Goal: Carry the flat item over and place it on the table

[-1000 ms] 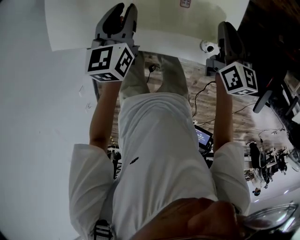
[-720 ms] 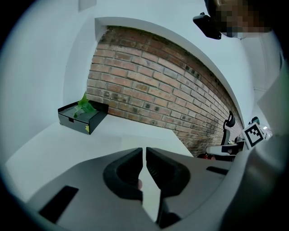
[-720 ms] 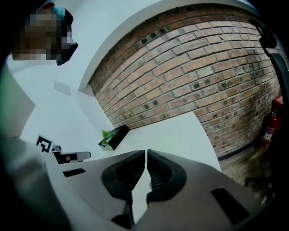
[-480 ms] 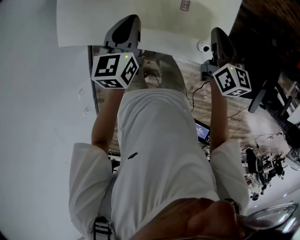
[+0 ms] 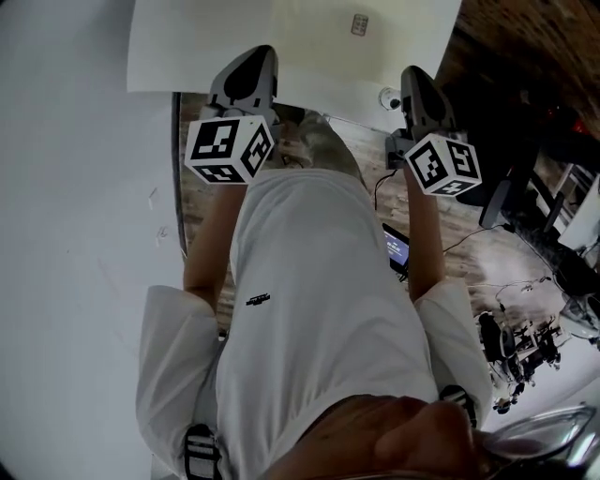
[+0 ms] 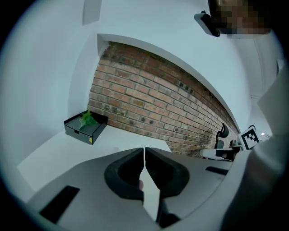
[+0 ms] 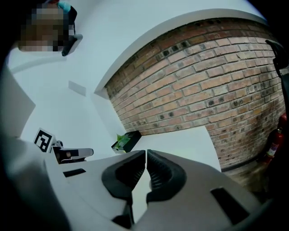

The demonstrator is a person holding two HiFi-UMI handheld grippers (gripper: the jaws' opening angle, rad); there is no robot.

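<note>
A small flat rectangular item lies on the white table ahead of me, beyond both grippers. My left gripper hangs over the table's near edge, and my right gripper is beside the near right corner. In the left gripper view the jaws meet tip to tip above the table. The right gripper is shut the same way. I see nothing pinched between either pair; only a pale strip shows in the hollow behind the tips.
A black tray holding something green sits at the table's far side by a brick wall. A white wall runs along the left. Cables, a lit screen and equipment lie on the wooden floor at right.
The left gripper's fingers stood apart a second ago and are now together. Both grippers have drawn back toward the table's near edge, and the table looks smaller.
</note>
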